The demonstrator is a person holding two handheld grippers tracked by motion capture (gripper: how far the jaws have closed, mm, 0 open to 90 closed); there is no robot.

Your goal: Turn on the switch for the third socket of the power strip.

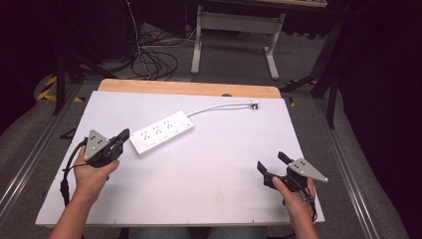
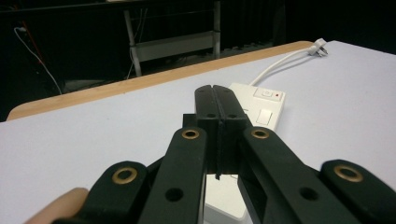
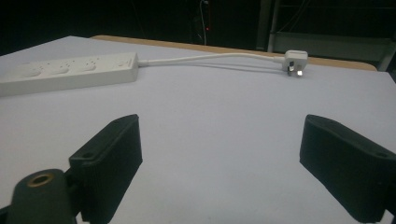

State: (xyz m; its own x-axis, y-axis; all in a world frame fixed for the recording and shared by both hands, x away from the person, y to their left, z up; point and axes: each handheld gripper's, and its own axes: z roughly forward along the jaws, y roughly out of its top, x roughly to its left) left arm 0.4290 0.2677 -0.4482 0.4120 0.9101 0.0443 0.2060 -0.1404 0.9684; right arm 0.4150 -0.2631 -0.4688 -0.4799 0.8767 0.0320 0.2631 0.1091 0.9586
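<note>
One power strip lies just beyond the left tool, its jaws pressed together.

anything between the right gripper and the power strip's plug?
Nothing. In the right gripper view, bare white tabletop runs from the open right gripper up to the plug; the high view shows the same.

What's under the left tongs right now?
The shut left tongs sit over the near end of the white power strip, which lies on the white table. The tongs cover that end, so whether they touch it cannot be told.
</note>
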